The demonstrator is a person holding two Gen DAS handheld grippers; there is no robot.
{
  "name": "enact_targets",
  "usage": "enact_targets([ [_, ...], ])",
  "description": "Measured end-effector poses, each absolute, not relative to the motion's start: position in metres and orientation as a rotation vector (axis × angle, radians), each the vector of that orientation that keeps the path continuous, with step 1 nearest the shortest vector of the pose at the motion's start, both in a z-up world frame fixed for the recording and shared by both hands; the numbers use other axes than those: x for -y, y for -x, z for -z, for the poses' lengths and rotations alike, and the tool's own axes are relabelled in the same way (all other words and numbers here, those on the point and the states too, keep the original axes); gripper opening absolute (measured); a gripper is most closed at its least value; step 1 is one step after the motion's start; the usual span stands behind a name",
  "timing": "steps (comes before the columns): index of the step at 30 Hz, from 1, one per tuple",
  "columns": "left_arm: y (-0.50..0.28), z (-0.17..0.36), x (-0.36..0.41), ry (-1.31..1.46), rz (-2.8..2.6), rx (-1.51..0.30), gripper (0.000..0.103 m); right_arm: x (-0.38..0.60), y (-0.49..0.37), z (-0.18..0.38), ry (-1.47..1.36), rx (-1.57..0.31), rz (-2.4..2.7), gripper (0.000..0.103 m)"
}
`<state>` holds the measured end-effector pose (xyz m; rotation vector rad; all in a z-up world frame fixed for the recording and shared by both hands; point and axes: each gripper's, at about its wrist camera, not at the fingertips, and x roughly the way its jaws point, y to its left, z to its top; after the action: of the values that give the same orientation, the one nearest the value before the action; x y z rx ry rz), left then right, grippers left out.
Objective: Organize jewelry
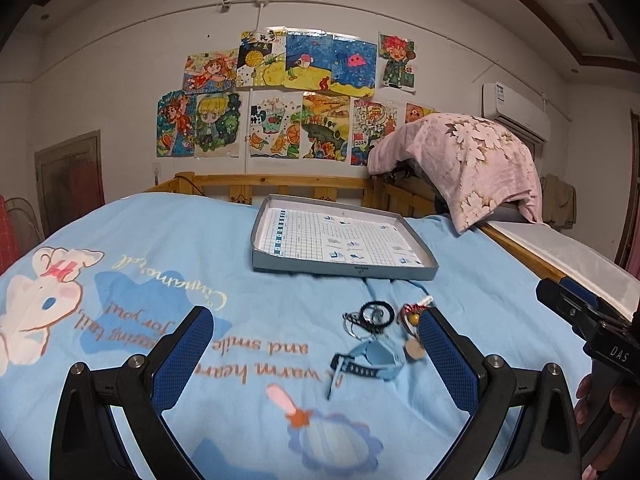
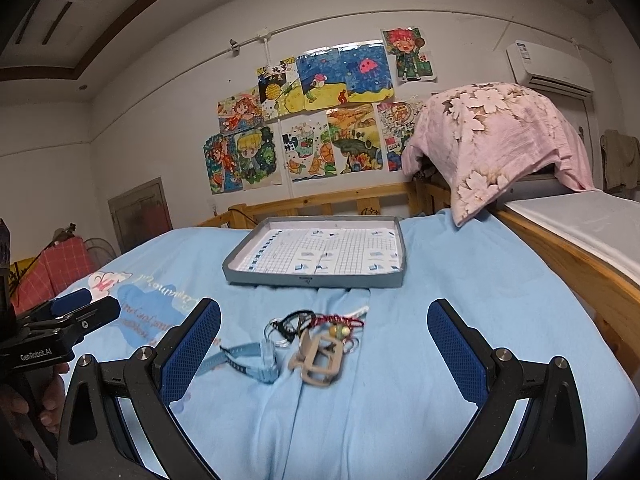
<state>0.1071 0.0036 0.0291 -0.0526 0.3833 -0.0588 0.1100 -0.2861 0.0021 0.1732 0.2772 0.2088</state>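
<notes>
1. The left gripper (image 1: 316, 344) stood released, jaws wide, holding nothing above the blue bedsheet (image 1: 168, 360).
2. The right gripper (image 2: 324, 344) was likewise spread and empty.
3. The jewelry pile (image 2: 312, 340) lay between the right gripper's fingers; from the left wrist it sat just inside that gripper's right finger.
4. The grey tray (image 2: 316, 278) lay beyond both, past the pile.
</notes>
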Motion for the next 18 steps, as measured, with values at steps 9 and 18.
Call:
enact_targets([
  [9, -0.178, -0.007, -0.016, 0.096, 0.103, -0.535, 0.103, 0.280, -0.175, 0.007, -0.214, -0.364, -0.200, 0.102],
  [18, -0.210, 0.035, -0.020, 0.180, 0.202, -0.660, 0.096, 0.277, -0.209, 0.048, -0.268, -0.480, -0.230, 0.102],
])
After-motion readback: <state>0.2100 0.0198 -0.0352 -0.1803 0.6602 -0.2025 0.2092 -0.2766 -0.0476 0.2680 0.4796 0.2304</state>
